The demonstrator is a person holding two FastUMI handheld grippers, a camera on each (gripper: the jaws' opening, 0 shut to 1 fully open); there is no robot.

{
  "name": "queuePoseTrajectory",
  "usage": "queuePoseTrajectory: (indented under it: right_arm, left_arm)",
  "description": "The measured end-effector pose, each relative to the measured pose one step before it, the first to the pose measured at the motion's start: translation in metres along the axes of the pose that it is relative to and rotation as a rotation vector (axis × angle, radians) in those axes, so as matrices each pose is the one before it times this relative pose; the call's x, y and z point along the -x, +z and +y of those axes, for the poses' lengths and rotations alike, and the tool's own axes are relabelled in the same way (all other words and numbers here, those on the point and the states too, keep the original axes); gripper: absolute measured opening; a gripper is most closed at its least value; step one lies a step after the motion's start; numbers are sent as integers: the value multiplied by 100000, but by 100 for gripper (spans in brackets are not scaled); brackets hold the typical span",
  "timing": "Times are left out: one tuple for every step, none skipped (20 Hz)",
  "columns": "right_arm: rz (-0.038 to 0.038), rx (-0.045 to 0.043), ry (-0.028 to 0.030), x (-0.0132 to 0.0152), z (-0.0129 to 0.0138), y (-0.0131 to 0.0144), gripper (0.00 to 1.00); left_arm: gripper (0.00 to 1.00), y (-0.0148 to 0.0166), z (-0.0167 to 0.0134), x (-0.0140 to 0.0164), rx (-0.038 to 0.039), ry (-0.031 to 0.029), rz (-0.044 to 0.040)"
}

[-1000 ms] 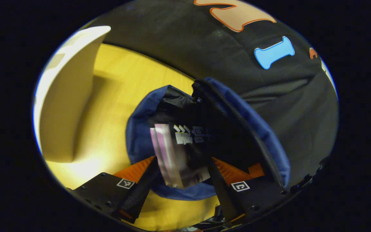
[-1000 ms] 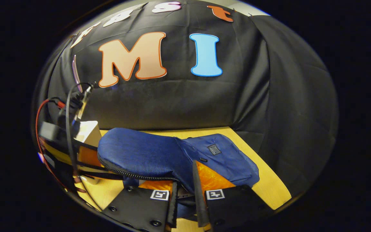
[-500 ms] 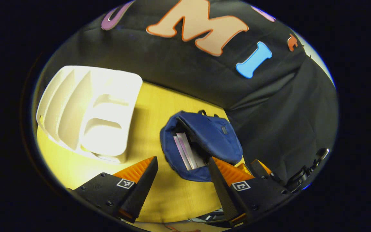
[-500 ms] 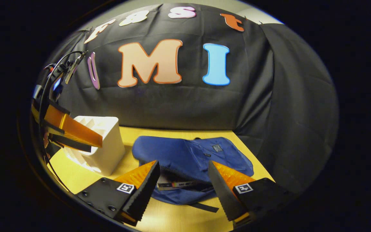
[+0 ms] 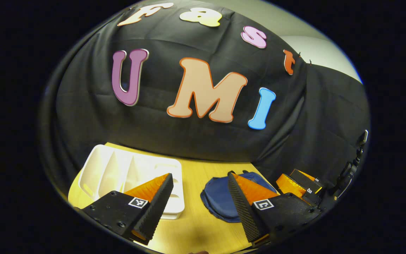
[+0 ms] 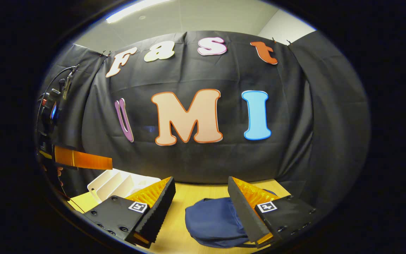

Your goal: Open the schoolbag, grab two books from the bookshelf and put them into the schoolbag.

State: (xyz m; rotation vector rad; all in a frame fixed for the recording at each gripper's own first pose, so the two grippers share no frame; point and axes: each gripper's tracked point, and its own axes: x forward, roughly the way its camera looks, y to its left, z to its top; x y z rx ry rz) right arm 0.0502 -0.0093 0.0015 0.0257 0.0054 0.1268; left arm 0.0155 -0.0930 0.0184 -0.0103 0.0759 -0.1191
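schoolbag lies on the yellow table at lower centre, before black cloth; contents possibly hidden. white bookshelf lower left. left gripper and right gripper both gape, holding nothing.

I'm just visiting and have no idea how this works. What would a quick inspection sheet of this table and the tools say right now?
Surface: yellow wooden table, bare between the things.
Job's things: blue schoolbag lying on the table; white bookshelf beside it, apart, its slots empty; books not visible.
Clutter: nothing seen.
Grippers: left gripper and right gripper both raised, jaws open, holding nothing.
Cables: dark cables on the left gripper's body in the right gripper view.
Surroundings: black cloth wall, pale ceiling above.
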Motion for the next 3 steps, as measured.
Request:
queuePoseTrajectory:
  right_arm:
    - [-1689, 550, 294, -242, 379, 912, 96]
    - [-2095, 648, 557, -154, 484, 1063, 96]
    - [-2297, 594, 513, -159, 370, 1070, 96]
  left_arm:
    - [93, 1578, 782, 400, 1086, 1227, -4181]
    - [90, 1557, 473, 210, 843, 1233, -3040]
    - [90, 1232, 846, 296, -106, 1314, -3016]
